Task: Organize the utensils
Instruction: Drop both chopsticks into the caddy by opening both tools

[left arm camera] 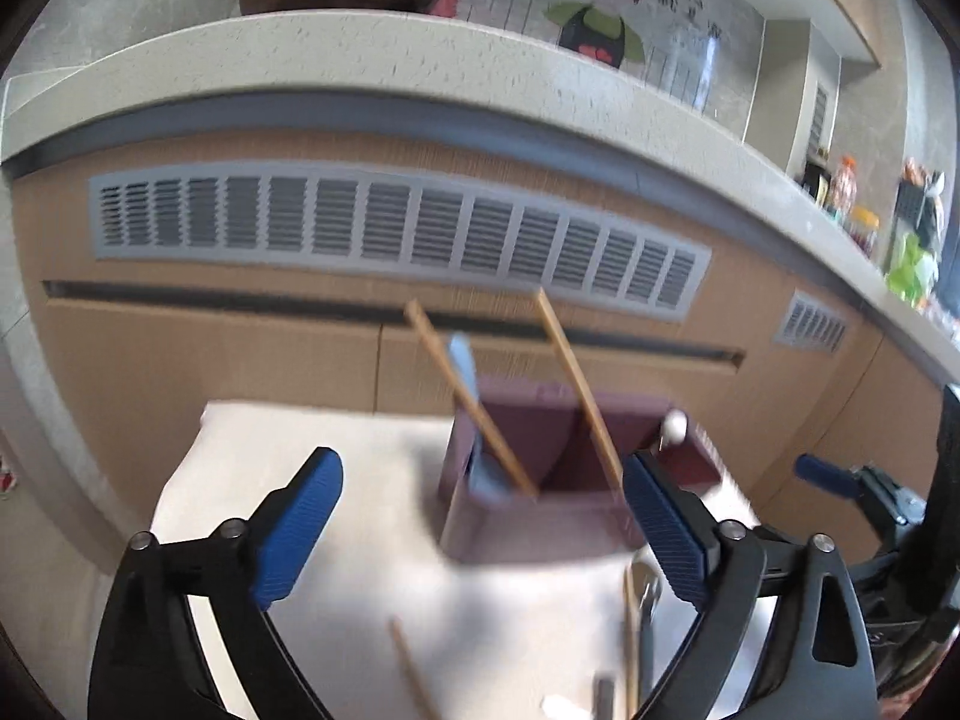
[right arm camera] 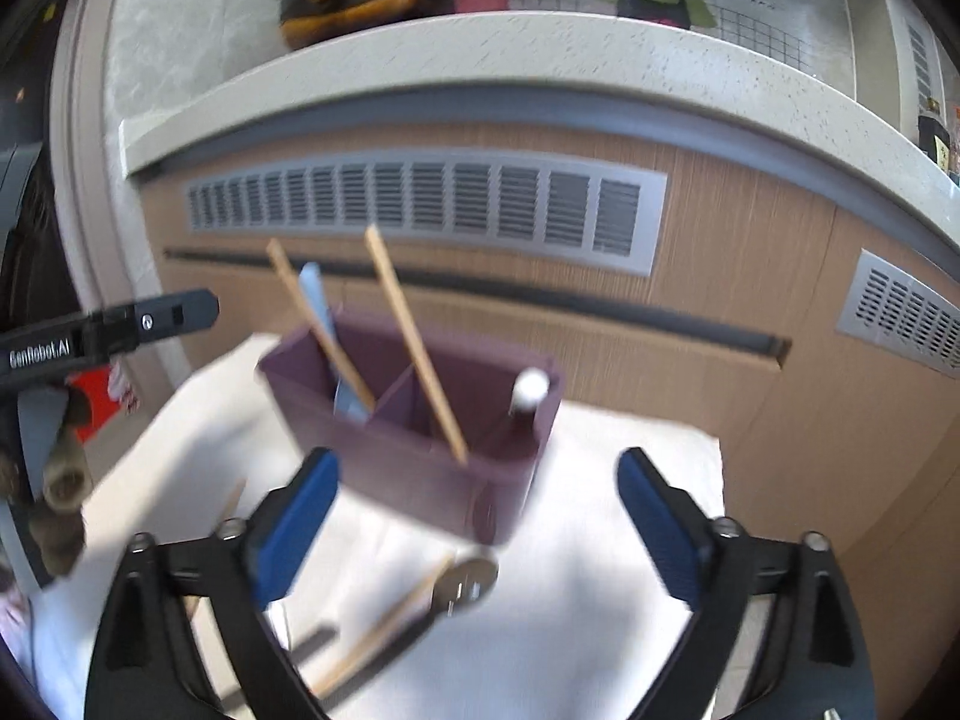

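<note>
A maroon plastic utensil holder [right arm camera: 420, 468] with three compartments stands on a white cloth-covered table [right arm camera: 570, 630], in front of a wood-grain kitchen cabinet [right arm camera: 720, 330] with a grey vent grille.

Its left compartment holds a pale blue utensil handle [right arm camera: 318, 312] and a bamboo chopstick [right arm camera: 318, 330], both leaning left. A second bamboo chopstick [right arm camera: 414, 348] leans in the middle compartment. A white-tipped dark red utensil [right arm camera: 528, 402] stands in the right one.

On the cloth in front of the holder lie a steel spoon [right arm camera: 468, 585] and another loose chopstick [right arm camera: 390, 624] (both blurred).

The left gripper [left arm camera: 483, 534] and right gripper [right arm camera: 477, 525] each have blue-padded jaws spread wide, with nothing pinched between them, pointing down toward the holder.
</note>
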A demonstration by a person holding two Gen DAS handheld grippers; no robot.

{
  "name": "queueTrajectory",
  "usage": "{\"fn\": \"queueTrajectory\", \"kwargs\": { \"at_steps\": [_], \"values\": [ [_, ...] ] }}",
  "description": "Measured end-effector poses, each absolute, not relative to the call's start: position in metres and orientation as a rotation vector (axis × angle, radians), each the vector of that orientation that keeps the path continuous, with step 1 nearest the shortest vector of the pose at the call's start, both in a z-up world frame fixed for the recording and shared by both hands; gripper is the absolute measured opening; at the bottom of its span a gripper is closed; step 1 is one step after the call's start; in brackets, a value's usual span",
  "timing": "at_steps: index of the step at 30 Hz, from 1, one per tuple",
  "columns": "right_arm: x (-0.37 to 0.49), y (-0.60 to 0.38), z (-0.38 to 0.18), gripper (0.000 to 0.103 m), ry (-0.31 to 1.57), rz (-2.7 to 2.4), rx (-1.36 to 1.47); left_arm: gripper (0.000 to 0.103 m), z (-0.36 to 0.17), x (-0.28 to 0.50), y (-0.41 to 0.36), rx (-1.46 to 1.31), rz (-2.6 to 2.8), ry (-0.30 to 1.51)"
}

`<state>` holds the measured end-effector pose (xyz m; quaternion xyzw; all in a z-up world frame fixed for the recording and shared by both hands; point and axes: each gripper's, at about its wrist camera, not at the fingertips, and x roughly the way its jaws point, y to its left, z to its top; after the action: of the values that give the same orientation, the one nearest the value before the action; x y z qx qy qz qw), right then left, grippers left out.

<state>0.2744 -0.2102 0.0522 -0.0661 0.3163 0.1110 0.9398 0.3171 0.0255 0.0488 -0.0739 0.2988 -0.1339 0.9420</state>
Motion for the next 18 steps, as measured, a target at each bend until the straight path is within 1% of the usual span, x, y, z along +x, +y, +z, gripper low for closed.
{"fn": "queueTrajectory", "kwargs": {
  "at_steps": [6,12,14,15,16,18],
  "values": [
    [0.238,-0.19,0.034,0.102,0.703,0.237,-0.237,0.098,0.022,0.276,0.032,-0.076,-0.245,0.716],
    [0.214,-0.183,0.007,0.102,0.915,0.401,-0.175,0.098,-0.008,0.233,0.047,-0.003,-0.225,0.79],
    [0.205,-0.176,0.0,0.093,0.95,0.447,-0.177,0.098,-0.015,0.228,0.059,-0.027,-0.207,0.816],
    [0.2,-0.169,-0.005,0.08,0.966,0.478,-0.199,0.098,-0.018,0.227,0.064,-0.043,-0.199,0.827],
    [0.196,-0.163,-0.009,0.069,0.982,0.505,-0.219,0.098,-0.021,0.224,0.07,-0.062,-0.193,0.841],
    [0.188,-0.15,-0.016,0.061,1.019,0.562,-0.249,0.098,-0.025,0.222,0.078,-0.091,-0.184,0.853]
  ]
}}
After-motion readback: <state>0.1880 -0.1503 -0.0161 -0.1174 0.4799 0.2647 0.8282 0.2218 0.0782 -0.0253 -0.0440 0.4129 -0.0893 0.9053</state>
